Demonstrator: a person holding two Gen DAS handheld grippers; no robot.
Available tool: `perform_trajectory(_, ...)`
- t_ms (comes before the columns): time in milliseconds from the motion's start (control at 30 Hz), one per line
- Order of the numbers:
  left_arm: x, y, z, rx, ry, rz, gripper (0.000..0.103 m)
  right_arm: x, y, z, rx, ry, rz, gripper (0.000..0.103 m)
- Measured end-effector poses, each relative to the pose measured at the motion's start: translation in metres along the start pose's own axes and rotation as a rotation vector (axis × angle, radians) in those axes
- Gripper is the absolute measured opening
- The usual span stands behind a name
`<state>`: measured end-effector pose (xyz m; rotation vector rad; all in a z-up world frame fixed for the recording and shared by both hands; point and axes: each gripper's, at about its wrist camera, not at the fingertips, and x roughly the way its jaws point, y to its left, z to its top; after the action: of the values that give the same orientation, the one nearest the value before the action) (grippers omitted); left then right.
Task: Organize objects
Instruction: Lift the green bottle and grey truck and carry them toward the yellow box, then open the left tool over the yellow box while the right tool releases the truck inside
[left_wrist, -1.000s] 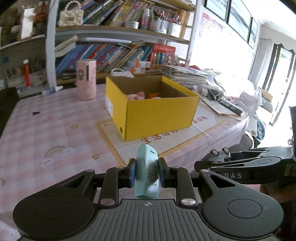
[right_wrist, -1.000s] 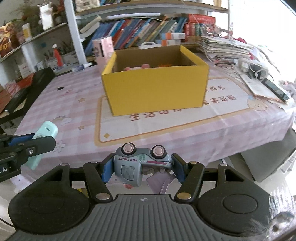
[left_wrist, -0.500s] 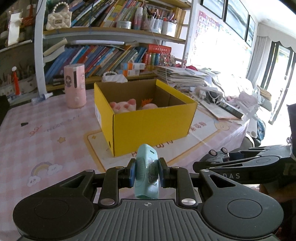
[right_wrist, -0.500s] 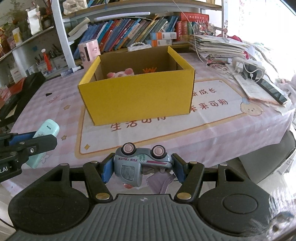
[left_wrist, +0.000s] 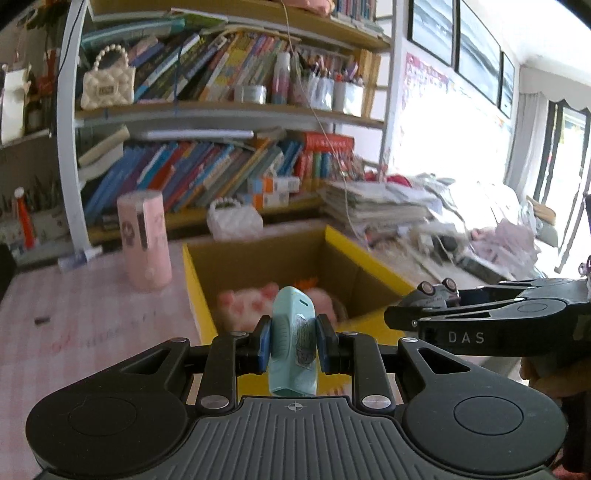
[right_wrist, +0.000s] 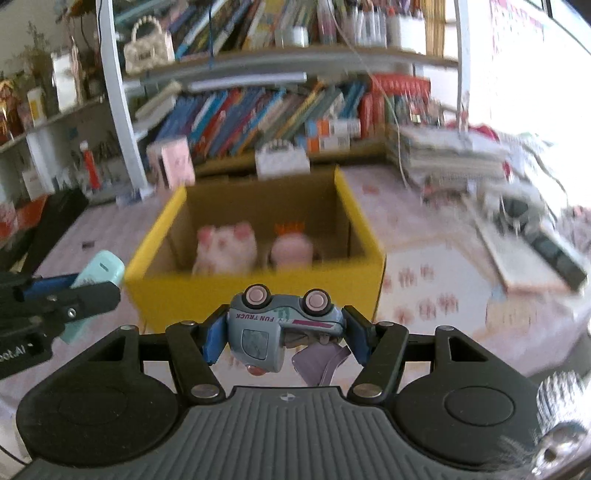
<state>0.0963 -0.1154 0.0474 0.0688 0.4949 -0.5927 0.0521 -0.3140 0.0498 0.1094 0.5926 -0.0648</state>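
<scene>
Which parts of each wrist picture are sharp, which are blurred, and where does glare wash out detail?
Left wrist view: the gripper and its mint device are sharp, the box and plush smeared, the window blown out. Right wrist view: the toy truck in the right gripper is crisp, the shelf and the table at right are blurred, and glare whitens the upper right.

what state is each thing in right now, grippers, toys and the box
left gripper: shut on the mint green device, held upright
right gripper: shut on the toy truck, held wheels up
yellow cardboard box: open at the top
pink pig plush: lying inside the box
pink plush with orange tuft: inside the box, beside the pig
pink cylinder: upright on the table
</scene>
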Motion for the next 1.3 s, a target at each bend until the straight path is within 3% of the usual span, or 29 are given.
perform_trajectory(133, 0.023, -0.001, 0.016, -0.017, -0.018, 0.03, 0.023, 0.021, -0.007, 0.03, -0.052, -0.054, 0.026, 0.061)
perform_trajectory(267, 0.047, -0.002, 0.021, -0.032, 0.004, 0.061, 0.023, 0.049, -0.009, 0.047, -0.122, -0.047, 0.054, 0.061)
perform_trajectory(700, 0.102, -0.001, 0.004, -0.078, 0.171, 0.133, 0.023, 0.13, -0.017, 0.042, -0.201, 0.154, 0.183, 0.061)
perform_trajectory(967, 0.112, -0.003, -0.004, -0.095, 0.21, 0.149, 0.023, 0.142, -0.017, 0.039, -0.311, 0.17, 0.205, 0.062)
perform_trajectory(1300, 0.112, -0.007, -0.004, -0.107, 0.205, 0.178, 0.023, 0.144, -0.02, 0.041, -0.334, 0.169, 0.228, 0.062)
